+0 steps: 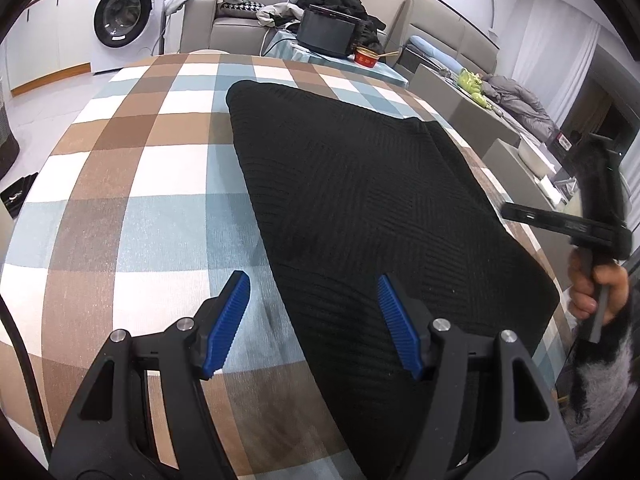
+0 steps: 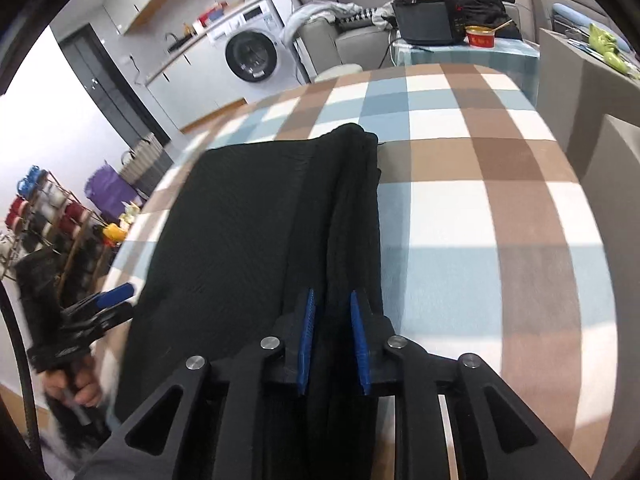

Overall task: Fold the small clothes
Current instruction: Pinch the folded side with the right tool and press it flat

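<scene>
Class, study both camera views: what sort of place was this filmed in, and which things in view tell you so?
Most likely a home, an open living and laundry area: a washing machine under a counter, a grey sofa piled with clothes, and a table with a checked cloth.

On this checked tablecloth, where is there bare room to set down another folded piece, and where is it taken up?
The black knit garment fills the middle of the checked tablecloth. Bare patches: a broad stretch between the garment's left edge and the table edge facing the washing machine, and in the right wrist view a wide area right of the garment's bunched folds. The near edge is crowded by both grippers.
</scene>
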A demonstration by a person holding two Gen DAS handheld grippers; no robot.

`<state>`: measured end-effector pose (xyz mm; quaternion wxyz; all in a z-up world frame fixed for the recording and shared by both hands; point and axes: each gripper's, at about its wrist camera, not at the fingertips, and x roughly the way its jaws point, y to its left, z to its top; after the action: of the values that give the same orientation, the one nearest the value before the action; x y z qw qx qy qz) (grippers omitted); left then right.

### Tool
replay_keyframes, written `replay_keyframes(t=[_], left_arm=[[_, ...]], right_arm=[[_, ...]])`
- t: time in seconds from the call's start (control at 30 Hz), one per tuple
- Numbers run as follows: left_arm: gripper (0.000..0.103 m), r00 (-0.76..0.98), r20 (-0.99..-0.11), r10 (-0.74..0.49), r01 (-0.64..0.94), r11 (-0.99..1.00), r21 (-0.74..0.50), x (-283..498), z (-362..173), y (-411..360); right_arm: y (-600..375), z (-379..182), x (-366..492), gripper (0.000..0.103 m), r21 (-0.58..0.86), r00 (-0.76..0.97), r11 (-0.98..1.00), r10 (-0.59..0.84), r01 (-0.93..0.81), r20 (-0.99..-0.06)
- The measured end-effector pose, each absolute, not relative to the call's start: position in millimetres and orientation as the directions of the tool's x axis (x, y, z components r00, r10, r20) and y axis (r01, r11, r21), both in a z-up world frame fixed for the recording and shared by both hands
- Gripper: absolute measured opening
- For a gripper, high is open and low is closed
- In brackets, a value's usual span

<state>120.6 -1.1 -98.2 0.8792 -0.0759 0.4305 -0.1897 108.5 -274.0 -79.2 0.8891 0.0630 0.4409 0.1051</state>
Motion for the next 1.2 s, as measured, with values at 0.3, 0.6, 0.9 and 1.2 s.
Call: replay_keyframes(t=[0.3, 0.6, 0.9, 1.2], left_arm=[[0.064, 0.545, -0.726, -0.418, 0.302, 0.907, -0.295, 109.2, -100.1, -9.6], [0.064, 0.541, -0.730, -0.418, 0.311, 0.906, -0.288, 97.8, -99.8, -9.2], [0.064, 0.500, -0.759, -0.416, 0.323, 0.903, -0.282, 91.0, -111.3, -13.8], [0.026, 0.504, -0.745, -0.437, 0.360, 0.890, -0.278, 89.8, -110.9, -13.8]], right_arm=[[-265.5, -89.6, 42.6, 0.023, 0.306, 0.563, 0.935, 0.351, -0.177, -0.748], [-252.2, -80.0, 24.3, 0.009, 0.191, 0.627, 0.962, 0.272, -0.196, -0.730], [-264.3, -87.6, 22.6, 0.034, 0.177, 0.622, 0.972, 0.234, -0.154, -0.747], [-262.1, -107.3, 45.7, 0.020, 0.222, 0.588, 0.962, 0.271, -0.157, -0.762]])
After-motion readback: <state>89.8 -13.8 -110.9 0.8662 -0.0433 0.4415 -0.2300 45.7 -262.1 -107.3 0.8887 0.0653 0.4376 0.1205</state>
